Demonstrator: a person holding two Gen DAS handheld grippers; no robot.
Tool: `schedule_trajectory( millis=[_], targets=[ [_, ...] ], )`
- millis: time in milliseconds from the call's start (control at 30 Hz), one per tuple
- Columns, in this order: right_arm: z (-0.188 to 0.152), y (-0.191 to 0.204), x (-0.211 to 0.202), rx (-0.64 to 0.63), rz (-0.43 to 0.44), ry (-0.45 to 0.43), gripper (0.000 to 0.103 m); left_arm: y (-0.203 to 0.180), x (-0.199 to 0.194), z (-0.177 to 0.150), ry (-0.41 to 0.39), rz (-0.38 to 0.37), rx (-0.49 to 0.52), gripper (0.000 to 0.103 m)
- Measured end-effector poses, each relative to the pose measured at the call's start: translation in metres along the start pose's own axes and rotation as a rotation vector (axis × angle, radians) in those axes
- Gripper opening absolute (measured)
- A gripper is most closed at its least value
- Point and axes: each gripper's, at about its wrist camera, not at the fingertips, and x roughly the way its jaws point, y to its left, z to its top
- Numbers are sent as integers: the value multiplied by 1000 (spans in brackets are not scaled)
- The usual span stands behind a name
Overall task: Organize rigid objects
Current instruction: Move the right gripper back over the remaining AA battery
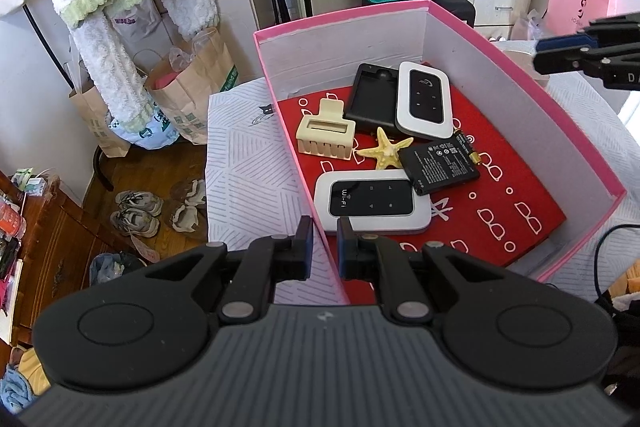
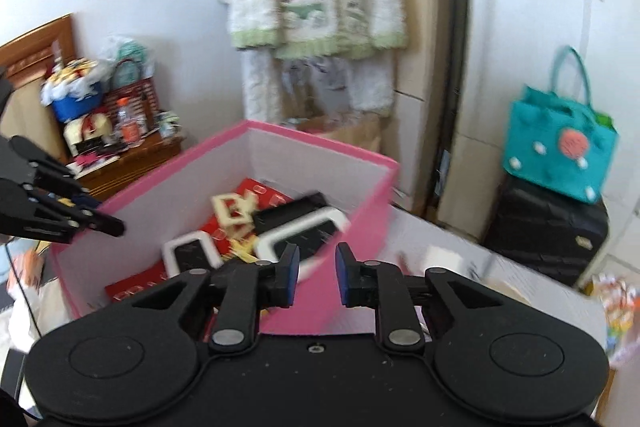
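1. Left wrist view: the pink box (image 1: 520,75) stands on the surface (image 1: 240,163), holding two routers (image 1: 374,203) (image 1: 424,99), a black case (image 1: 370,97), a battery (image 1: 440,167), a starfish (image 1: 384,149) and a cream clip (image 1: 326,131). The items overlap and lean on one another.
2. Risk, as I judge it: the left tool (image 1: 325,247) straddles the box's near wall, so a pull or twist could tip or drag the box and shuffle the pile.
3. The left tool is nearly closed on that thin wall, its pads either side of the rim; it seems to steady the box.
4. The right tool (image 1: 560,53) shows at the far edge, above the box's rim; its opening is unclear here.
5. Right wrist view: blurred. The right tool (image 2: 318,273) is slightly open and empty, hovering over the box's (image 2: 320,151) outer corner.
6. Risk: reaching in fast at this blur could knock the box's wall or nudge the routers (image 2: 192,255).
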Motion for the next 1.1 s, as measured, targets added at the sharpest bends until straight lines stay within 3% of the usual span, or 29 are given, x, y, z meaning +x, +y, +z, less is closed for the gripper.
schedule_trajectory(
  millis=[167, 300, 433, 633, 667, 733, 900, 1100],
  targets=[
    [-30, -28, 6, 56, -10, 75, 26, 0, 0, 0, -1, -1, 0, 10],
    [-58, -37, 18, 57, 28, 143, 27, 0, 0, 0, -1, -2, -1, 10],
    [-78, -38, 33, 14, -8, 198, 27, 0, 0, 0, 1, -1, 2, 10],
    [-85, -42, 44, -1, -7, 201, 27, 0, 1, 1, 5, -1, 3, 10],
    [-84, -38, 43, -40, -11, 209, 16, 0, 1, 1, 6, -3, 3, 10],
    [-81, -34, 42, -21, -17, 250, 11, 0, 1, 2, 7, 0, 4, 10],
    [-76, -31, 32, 9, -22, 237, 11, 0, 1, 0, 6, -1, 5, 10],
    [-46, -30, -2, 42, -18, 117, 11, 1, 1, 1, 7, -5, 4, 10]
  ],
)
